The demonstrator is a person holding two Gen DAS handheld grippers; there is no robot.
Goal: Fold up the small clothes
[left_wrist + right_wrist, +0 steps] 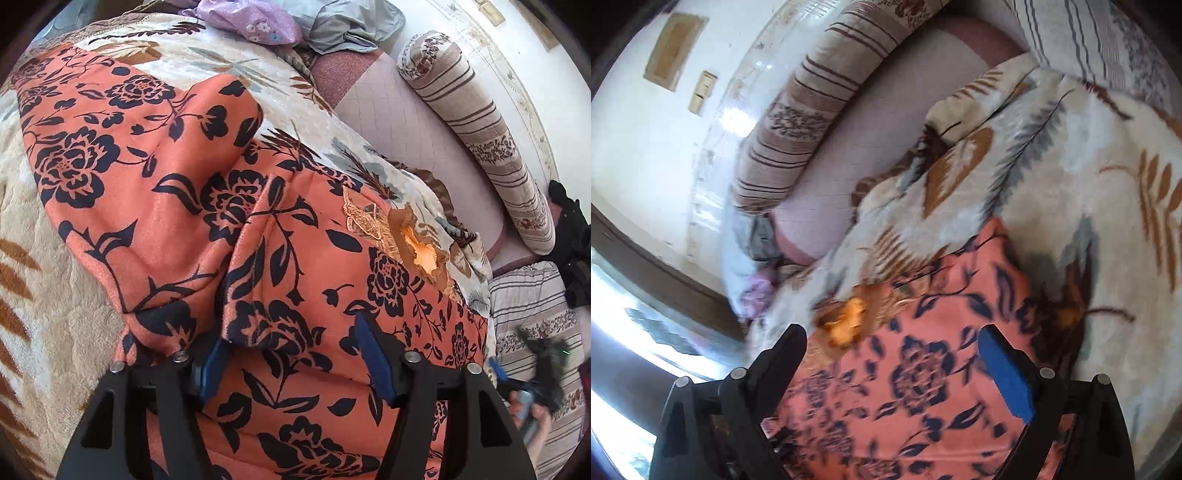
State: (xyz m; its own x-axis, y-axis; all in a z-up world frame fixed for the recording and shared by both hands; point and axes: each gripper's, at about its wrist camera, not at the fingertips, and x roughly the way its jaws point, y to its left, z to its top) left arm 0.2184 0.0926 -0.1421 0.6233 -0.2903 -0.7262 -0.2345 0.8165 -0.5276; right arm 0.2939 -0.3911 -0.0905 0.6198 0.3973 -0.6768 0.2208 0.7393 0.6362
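Note:
An orange garment with a dark floral print [177, 192] lies spread on the leaf-patterned blanket [44, 280], partly folded over itself, with a gold embroidered neckline [417, 243]. My left gripper [295, 350] is open just above the cloth, its blue pads either side of a fold edge. The right gripper [532, 373] shows blurred at the far right, off the garment's edge. In the right wrist view my right gripper [894, 347] is open over the neckline end of the garment [916, 387], holding nothing.
A striped bolster [476, 125] lies along the wall on a pink mattress [399, 122]. A striped pillow [532, 332] is at the right. A lilac cloth [251, 18] and grey cloth [347, 26] lie at the far end. A black object [576, 243] sits at the right.

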